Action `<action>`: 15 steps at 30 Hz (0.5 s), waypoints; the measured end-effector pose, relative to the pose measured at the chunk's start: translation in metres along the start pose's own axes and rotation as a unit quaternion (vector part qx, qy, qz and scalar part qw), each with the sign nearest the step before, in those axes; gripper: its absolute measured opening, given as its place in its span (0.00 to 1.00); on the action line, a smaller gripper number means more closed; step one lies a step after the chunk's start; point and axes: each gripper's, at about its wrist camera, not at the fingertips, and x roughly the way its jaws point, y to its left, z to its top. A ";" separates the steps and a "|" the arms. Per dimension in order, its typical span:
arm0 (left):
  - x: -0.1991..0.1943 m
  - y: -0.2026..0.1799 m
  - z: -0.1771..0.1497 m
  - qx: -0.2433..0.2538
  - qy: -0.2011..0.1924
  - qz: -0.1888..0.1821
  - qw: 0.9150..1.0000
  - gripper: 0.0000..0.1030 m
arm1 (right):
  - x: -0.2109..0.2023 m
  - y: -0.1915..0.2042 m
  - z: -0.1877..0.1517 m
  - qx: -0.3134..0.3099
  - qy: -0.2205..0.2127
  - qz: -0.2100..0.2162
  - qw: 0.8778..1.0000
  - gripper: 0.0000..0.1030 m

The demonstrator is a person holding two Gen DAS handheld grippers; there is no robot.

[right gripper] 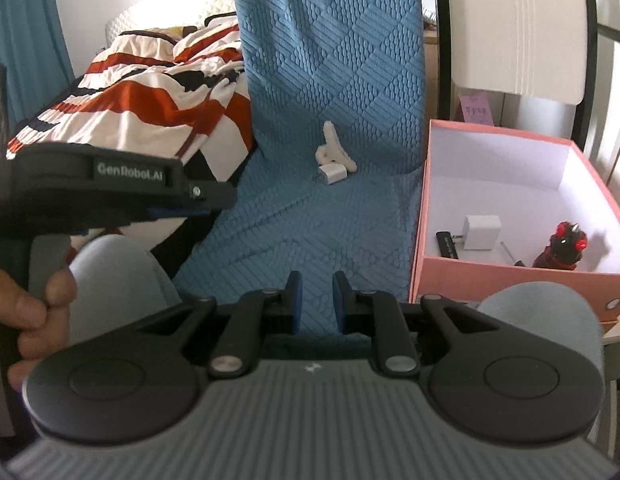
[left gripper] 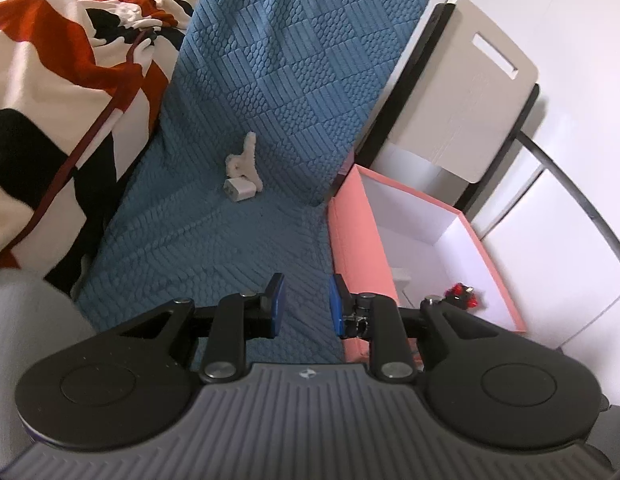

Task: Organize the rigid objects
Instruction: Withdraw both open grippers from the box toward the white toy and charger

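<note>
A white claw clip point(left gripper: 246, 156) point(right gripper: 333, 152) and a small white charger cube point(left gripper: 240, 191) point(right gripper: 333, 174) lie together on the blue quilted seat cover point(left gripper: 238, 240) point(right gripper: 294, 220). To the right stands an open pink box point(left gripper: 349, 240) point(right gripper: 425, 208). It holds another white charger point(right gripper: 481, 233), a black stick point(right gripper: 447, 245) and a red-and-black toy figure point(left gripper: 461, 294) point(right gripper: 561, 246). My left gripper point(left gripper: 306, 300) hovers over the seat's front by the box's left wall, jaws drawn in, nothing between them. My right gripper point(right gripper: 317, 300) is likewise shut and empty, short of the clip.
A red, white and black striped blanket point(left gripper: 50, 80) point(right gripper: 150, 100) covers the bed on the left. A white panel with a slot point(left gripper: 469, 92) leans behind the box. A person's grey-clad knees point(right gripper: 122, 272) flank the seat; a hand point(right gripper: 26, 312) holds the left gripper's body point(right gripper: 122, 192).
</note>
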 end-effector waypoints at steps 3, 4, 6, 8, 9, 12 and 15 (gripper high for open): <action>0.019 0.009 0.007 0.000 0.003 0.005 1.000 0.25 | 0.016 -0.003 0.003 0.005 0.005 0.005 1.000 0.20; 0.027 0.012 0.008 -0.002 0.003 0.005 1.000 0.25 | 0.022 -0.004 0.004 0.006 0.007 0.007 1.000 0.20; 0.042 0.020 0.011 -0.006 0.006 0.008 1.000 0.25 | 0.033 -0.006 0.006 0.004 0.007 0.009 1.000 0.20; 0.058 0.027 0.012 -0.010 0.010 0.010 1.000 0.25 | 0.045 -0.007 0.009 0.003 0.008 0.009 1.000 0.20; 0.066 0.031 0.012 -0.010 0.011 0.012 1.000 0.25 | 0.052 -0.008 0.010 0.004 0.008 0.010 1.000 0.20; 0.089 0.039 0.014 0.000 0.012 0.015 1.000 0.25 | 0.070 -0.011 0.015 0.003 0.008 0.012 1.000 0.20; 0.108 0.048 0.019 0.008 0.012 0.019 1.000 0.26 | 0.088 -0.013 0.020 -0.003 0.007 0.012 1.000 0.20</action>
